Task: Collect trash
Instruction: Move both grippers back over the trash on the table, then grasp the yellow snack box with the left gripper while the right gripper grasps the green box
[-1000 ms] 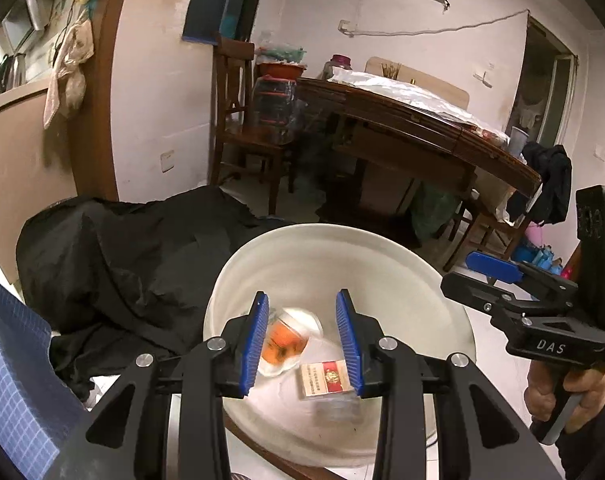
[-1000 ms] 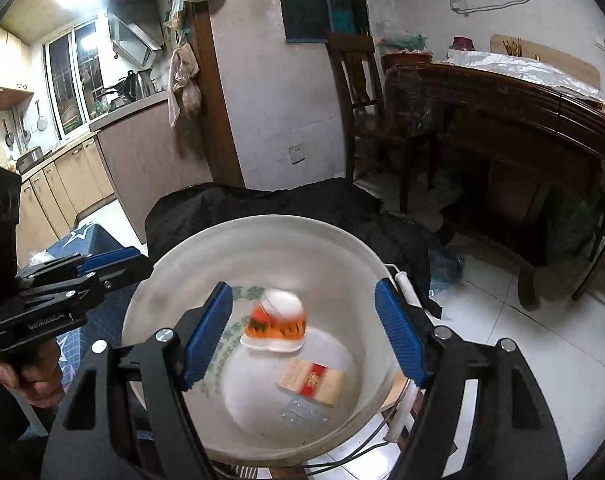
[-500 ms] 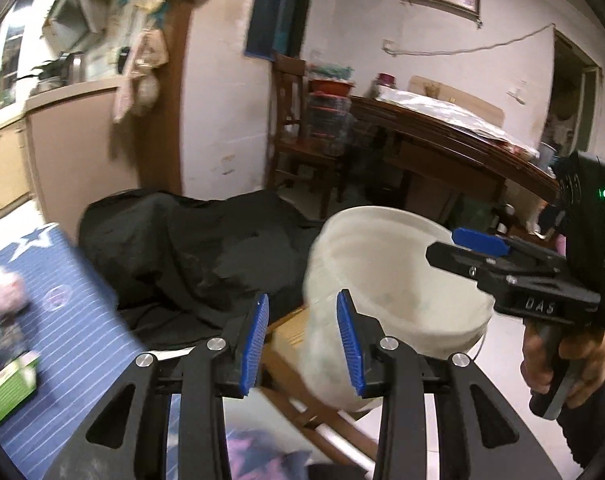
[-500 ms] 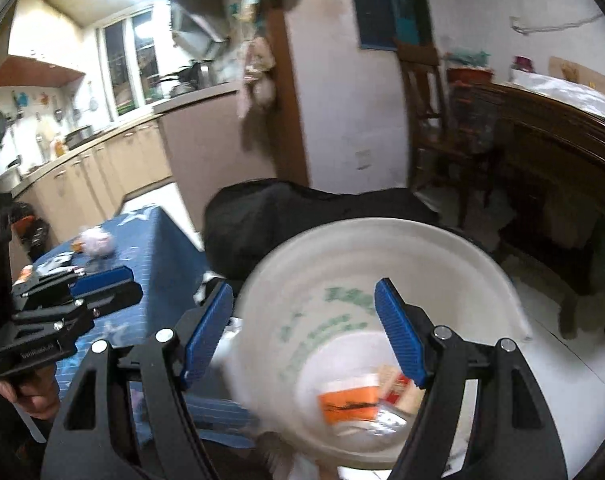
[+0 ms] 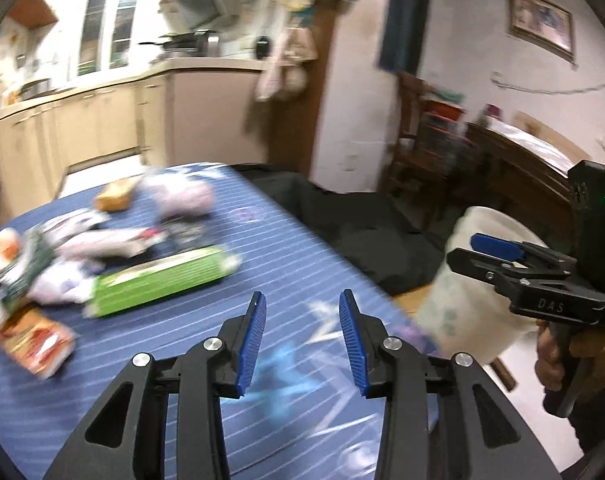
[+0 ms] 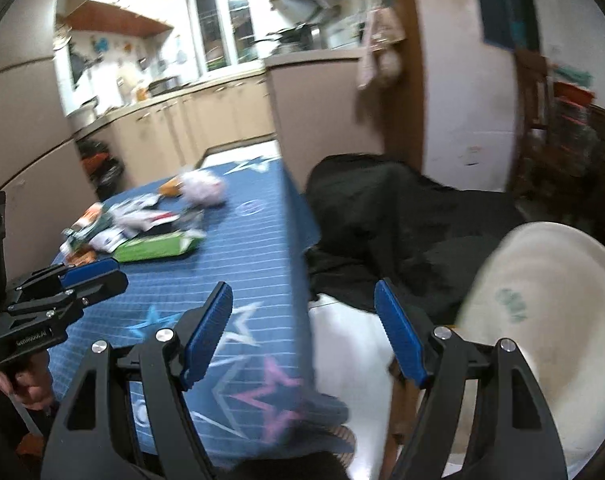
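Left wrist view takes in the blue striped tablecloth [image 5: 286,264], which fills most of the frame, with the trash pile [image 5: 62,264] heaped at its far left: a long green box [image 5: 162,280], an orange packet [image 5: 34,340] nearest the camera, and pale crumpled wrappers behind, all blurred. The white bucket [image 5: 462,304] stands off the cloth's right edge, half hidden behind the right gripper [image 5: 498,248] and the hand [image 5: 562,356] holding it. Right wrist view alone shows the bucket's wide rim [image 6: 550,300], the black cloth [image 6: 402,232] heaped beside it, and the kitchen window. The left gripper [image 5: 302,340] hangs over bare cloth, jaws opening, nothing between them. The right gripper's blue pads [image 6: 210,332] stand wide apart, empty.
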A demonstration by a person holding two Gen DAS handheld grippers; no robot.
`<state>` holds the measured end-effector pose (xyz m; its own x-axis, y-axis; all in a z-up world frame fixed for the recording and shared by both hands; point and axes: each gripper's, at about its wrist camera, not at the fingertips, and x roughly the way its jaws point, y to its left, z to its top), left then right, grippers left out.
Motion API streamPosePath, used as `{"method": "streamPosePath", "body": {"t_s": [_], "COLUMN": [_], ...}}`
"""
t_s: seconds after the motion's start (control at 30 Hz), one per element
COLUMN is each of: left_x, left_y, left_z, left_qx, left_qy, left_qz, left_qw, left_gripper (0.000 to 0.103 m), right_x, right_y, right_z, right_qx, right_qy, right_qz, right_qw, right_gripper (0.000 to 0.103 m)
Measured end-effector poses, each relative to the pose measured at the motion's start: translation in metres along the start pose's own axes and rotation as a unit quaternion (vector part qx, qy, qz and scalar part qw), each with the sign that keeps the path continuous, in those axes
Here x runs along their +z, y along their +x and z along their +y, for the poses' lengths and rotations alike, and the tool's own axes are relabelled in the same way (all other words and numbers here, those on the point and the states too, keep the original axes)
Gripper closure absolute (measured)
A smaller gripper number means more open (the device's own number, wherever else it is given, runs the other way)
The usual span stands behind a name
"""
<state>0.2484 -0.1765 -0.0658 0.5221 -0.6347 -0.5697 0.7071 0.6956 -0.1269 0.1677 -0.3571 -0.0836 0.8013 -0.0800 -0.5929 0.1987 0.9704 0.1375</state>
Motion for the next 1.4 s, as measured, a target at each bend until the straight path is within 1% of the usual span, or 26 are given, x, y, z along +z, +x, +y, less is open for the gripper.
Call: {"method": "streamPosePath", "body": {"t_s": [0.1, 0.2, 0.3, 0.33, 0.4, 0.47, 0.5, 0.57, 0.63, 0.67, 0.7, 0.73, 0.77, 0.83, 0.87, 0.9, 0.97, 1.03, 1.1, 1.17, 1.2, 1.27, 1.3, 1.33, 1.37, 1.4], "left_x": [-0.012, -0.02, -0.02, -0.019, -0.017, -0.013, -0.012, -0.013, -0.017, -0.019, -0.023, -0.025, -0.029, -0.031, -0.031, -0.03, -0.029, -0.029, -0.03, -0.032, -0.033, -0.035, -0.036, -0.036, -0.036, -0.038], "left_y": [-0.016, -0.033, -0.053, -0.06, -0.073, -0.084, -0.088, -0.092, -0.094, -0.093, -0.091, -0.09, -0.087, -0.08, -0.076, -0.069, -0.058, -0.047, -0.035, -0.027, -0.024, -0.017, -0.015, -0.016, -0.016, -0.018], "left_z": [0.036, 0.069, 0.099, 0.11, 0.133, 0.156, 0.164, 0.179, 0.185, 0.186, 0.182, 0.179, 0.172, 0.158, 0.154, 0.15, 0.149, 0.156, 0.17, 0.187, 0.194, 0.204, 0.206, 0.206, 0.206, 0.207], "left_qx": [0.035, 0.087, 0.135, 0.147, 0.165, 0.179, 0.182, 0.188, 0.18, 0.173, 0.153, 0.144, 0.137, 0.141, 0.141, 0.14, 0.156, 0.164, 0.173, 0.178, 0.173, 0.163, 0.162, 0.166, 0.166, 0.17], "left_qy": [-0.03, -0.044, -0.046, -0.05, -0.064, -0.08, -0.085, -0.095, -0.104, -0.114, -0.128, -0.132, -0.134, -0.138, -0.145, -0.153, -0.163, -0.182, -0.219, -0.267, -0.285, -0.306, -0.308, -0.304, -0.302, -0.304], "left_qz": [0.002, -0.002, -0.014, -0.02, -0.029, -0.036, -0.039, -0.036, -0.028, -0.025, -0.02, -0.018, -0.017, -0.023, -0.025, -0.019, -0.016, -0.009, -0.003, -0.002, -0.001, 0.008, 0.01, 0.007, 0.01, 0.01], "left_qw": [0.9989, 0.9952, 0.9896, 0.9877, 0.9837, 0.9799, 0.9788, 0.9769, 0.9778, 0.9781, 0.9796, 0.9806, 0.9813, 0.9802, 0.979, 0.9781, 0.9742, 0.9694, 0.9603, 0.9471, 0.9427, 0.9379, 0.9376, 0.9382, 0.9387, 0.9373], "left_gripper": [0.062, 0.061, 0.052, 0.047, 0.045, 0.044, 0.042, 0.04, 0.039, 0.037, 0.035, 0.032, 0.026, 0.02, 0.017, 0.016, 0.016, 0.016, 0.016, 0.016, 0.016, 0.016, 0.016, 0.016, 0.02, 0.028], "right_x": [0.0, 0.0, -0.001, -0.002, -0.001, 0.001, 0.002, 0.004, 0.009, 0.011, 0.014, 0.017, 0.021, 0.025, 0.026, 0.028, 0.031, 0.031, 0.035, 0.04, 0.043, 0.047, 0.05, 0.053, 0.054, 0.054], "right_y": [0.018, 0.035, 0.046, 0.049, 0.056, 0.062, 0.066, 0.075, 0.089, 0.097, 0.102, 0.109, 0.117, 0.13, 0.137, 0.147, 0.162, 0.171, 0.179, 0.184, 0.187, 0.192, 0.195, 0.198, 0.199, 0.198], "right_z": [0.027, 0.052, 0.069, 0.076, 0.086, 0.097, 0.103, 0.113, 0.125, 0.131, 0.136, 0.141, 0.147, 0.155, 0.159, 0.162, 0.165, 0.164, 0.161, 0.159, 0.158, 0.157, 0.155, 0.153, 0.153, 0.153], "right_qx": [0.022, 0.041, 0.057, 0.063, 0.072, 0.071, 0.071, 0.071, 0.07, 0.071, 0.073, 0.079, 0.086, 0.095, 0.1, 0.097, 0.096, 0.098, 0.122, 0.141, 0.157, 0.179, 0.193, 0.208, 0.208, 0.205], "right_qy": [-0.021, -0.043, -0.055, -0.06, -0.072, -0.095, -0.11, -0.138, -0.184, -0.214, -0.234, -0.261, -0.286, -0.322, -0.34, -0.36, -0.387, -0.4, -0.401, -0.394, -0.391, -0.387, -0.382, -0.372, -0.367, -0.367], "right_qz": [0.014, 0.028, 0.036, 0.04, 0.044, 0.044, 0.044, 0.046, 0.046, 0.044, 0.044, 0.043, 0.044, 0.047, 0.053, 0.058, 0.066, 0.069, 0.067, 0.073, 0.078, 0.09, 0.099, 0.109, 0.11, 0.108], "right_qw": [0.999, 0.998, 0.996, 0.995, 0.994, 0.992, 0.99, 0.987, 0.979, 0.973, 0.968, 0.961, 0.953, 0.941, 0.934, 0.926, 0.915, 0.909, 0.905, 0.905, 0.903, 0.9, 0.898, 0.898, 0.9, 0.901], "right_gripper": [0.032, 0.032, 0.032, 0.032, 0.032, 0.026, 0.023, 0.021, 0.02, 0.019, 0.017, 0.015, 0.013, 0.01, 0.01, 0.01, 0.01, 0.01, 0.01, 0.014, 0.018, 0.022, 0.026, 0.032, 0.034, 0.039]}}
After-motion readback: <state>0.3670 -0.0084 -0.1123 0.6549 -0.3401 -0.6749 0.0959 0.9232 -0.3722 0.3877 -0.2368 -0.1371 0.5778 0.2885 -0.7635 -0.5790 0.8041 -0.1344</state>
